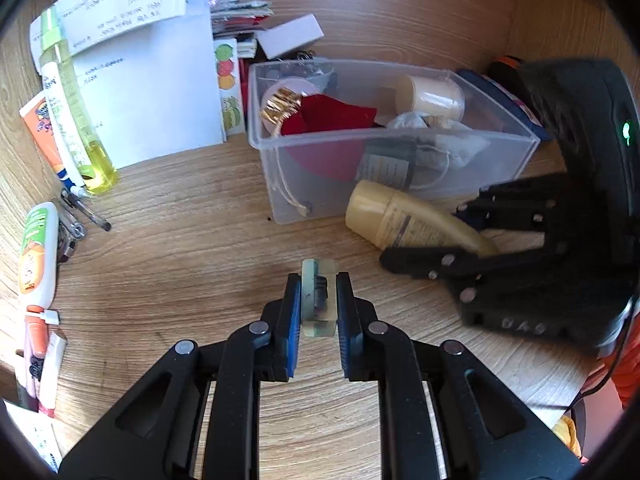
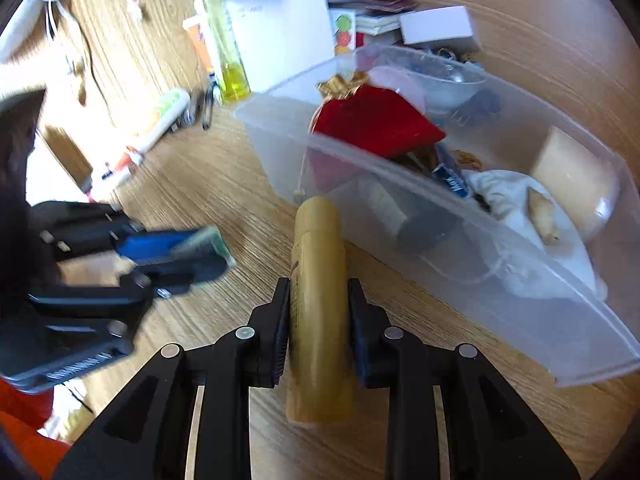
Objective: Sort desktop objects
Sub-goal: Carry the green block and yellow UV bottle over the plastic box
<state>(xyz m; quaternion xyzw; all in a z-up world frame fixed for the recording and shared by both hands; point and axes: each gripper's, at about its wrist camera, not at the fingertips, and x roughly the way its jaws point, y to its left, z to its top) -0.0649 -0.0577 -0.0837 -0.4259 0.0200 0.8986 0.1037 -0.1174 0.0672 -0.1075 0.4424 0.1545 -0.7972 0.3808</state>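
Note:
My left gripper (image 1: 319,284) is shut on a small pale translucent block (image 1: 317,298) with a dark insert, held just above the wooden desk. It also shows in the right wrist view (image 2: 208,248), blurred, at the left. My right gripper (image 2: 319,292) is shut on a tan tube-shaped bottle (image 2: 318,312) that points toward the clear plastic bin (image 2: 520,272). In the left wrist view the right gripper (image 1: 424,256) holds that bottle (image 1: 408,220) just in front of the bin (image 1: 400,184). The bin holds a red pouch (image 1: 332,118), a cream jar (image 1: 432,96) and a white bag (image 1: 452,148).
Papers (image 1: 152,92) and a yellow liquid bottle (image 1: 76,108) lie at the far left. A white tube (image 1: 38,256), pens (image 1: 86,212) and an orange tube (image 1: 42,136) lie along the left edge. A white box (image 1: 290,36) and stacked cards sit behind the bin.

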